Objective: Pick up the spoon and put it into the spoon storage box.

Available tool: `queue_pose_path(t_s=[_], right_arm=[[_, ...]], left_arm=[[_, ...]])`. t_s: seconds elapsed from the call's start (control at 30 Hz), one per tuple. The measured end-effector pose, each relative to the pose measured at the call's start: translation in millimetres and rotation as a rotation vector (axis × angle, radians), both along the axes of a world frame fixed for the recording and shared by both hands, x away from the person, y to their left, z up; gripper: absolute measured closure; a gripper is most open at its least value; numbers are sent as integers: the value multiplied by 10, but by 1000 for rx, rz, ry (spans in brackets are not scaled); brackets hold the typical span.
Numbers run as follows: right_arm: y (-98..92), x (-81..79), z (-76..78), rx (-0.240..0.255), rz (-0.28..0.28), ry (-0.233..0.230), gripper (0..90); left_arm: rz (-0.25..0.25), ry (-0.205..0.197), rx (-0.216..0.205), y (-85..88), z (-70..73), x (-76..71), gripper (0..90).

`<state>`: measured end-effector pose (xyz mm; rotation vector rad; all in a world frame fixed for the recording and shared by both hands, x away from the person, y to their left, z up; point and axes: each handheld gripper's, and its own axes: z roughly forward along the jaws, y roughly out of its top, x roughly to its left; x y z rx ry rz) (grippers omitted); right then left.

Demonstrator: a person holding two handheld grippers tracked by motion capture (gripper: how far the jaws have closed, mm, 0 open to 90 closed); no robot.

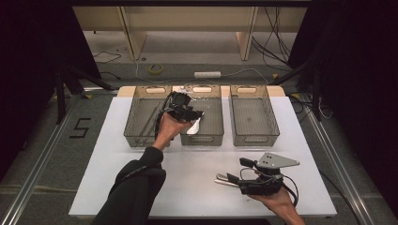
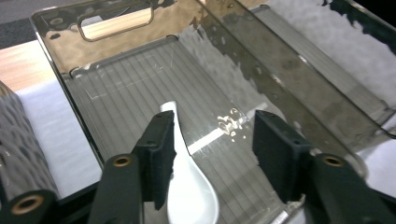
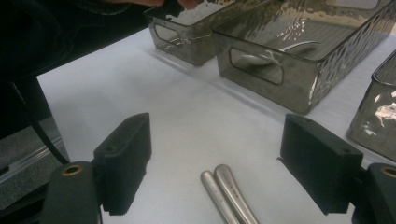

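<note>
A white ceramic spoon [image 2: 192, 193] lies on the ribbed floor of the middle smoky-plastic bin [image 2: 116, 28], bowl toward the camera. My left gripper [image 2: 215, 122] hangs over it, open; the spoon rests against the left pad and the right pad stands well clear. From above, the left gripper [image 1: 195, 117] reaches into the middle bin [image 1: 211, 139] beside the spoon [image 1: 194, 126]. My right gripper [image 3: 217, 123] is open low over the table, with two metal utensil handles [image 3: 225, 190] lying side by side between its jaws, untouched. The high view puts the right gripper [image 1: 238, 170] at the front right by those handles [image 1: 221, 180].
Three bins stand in a row at the back of the white table [image 1: 187, 164]. The left bin [image 1: 141, 119] holds thin dark utensils; the right bin [image 1: 253, 117] looks bare. The person's dark-sleeved left arm [image 1: 136, 183] crosses the table's front left.
</note>
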<state>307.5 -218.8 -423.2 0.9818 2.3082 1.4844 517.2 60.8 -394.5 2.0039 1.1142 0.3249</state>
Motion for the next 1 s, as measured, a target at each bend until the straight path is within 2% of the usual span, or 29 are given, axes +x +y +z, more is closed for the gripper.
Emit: queue_pose_path(t_s=[0.07, 0.33, 0.47, 0.57, 0.67, 0.7, 0.8, 0.83, 1.0], right_arm=[[3, 1, -2, -3, 2, 9, 257], [11, 10, 0, -18, 13, 9, 255], [27, 39, -6, -55, 34, 20, 261], [39, 72, 6, -101, 43, 21, 261], [29, 113, 32, -133, 53, 24, 261], [20, 127, 39, -138, 54, 27, 261], [-3, 175, 49, -170, 47, 29, 261], [-12, 189, 52, -179, 45, 30, 261], [-44, 252, 53, -226, 47, 44, 262]], left_arm=[[-5, 8, -5, 12, 43, -32, 408], [-59, 21, -31, 161, 175, -270, 279], [-77, 11, -42, 247, 184, -446, 248], [-90, 2, -47, 314, 180, -558, 232], [-106, -11, -87, 396, 164, -674, 217], [-110, -8, -95, 414, 159, -695, 217], [-107, -23, -73, 434, 159, -731, 211], [-106, -30, -97, 459, 160, -768, 210], [-131, -64, -116, 485, 162, -904, 196]])
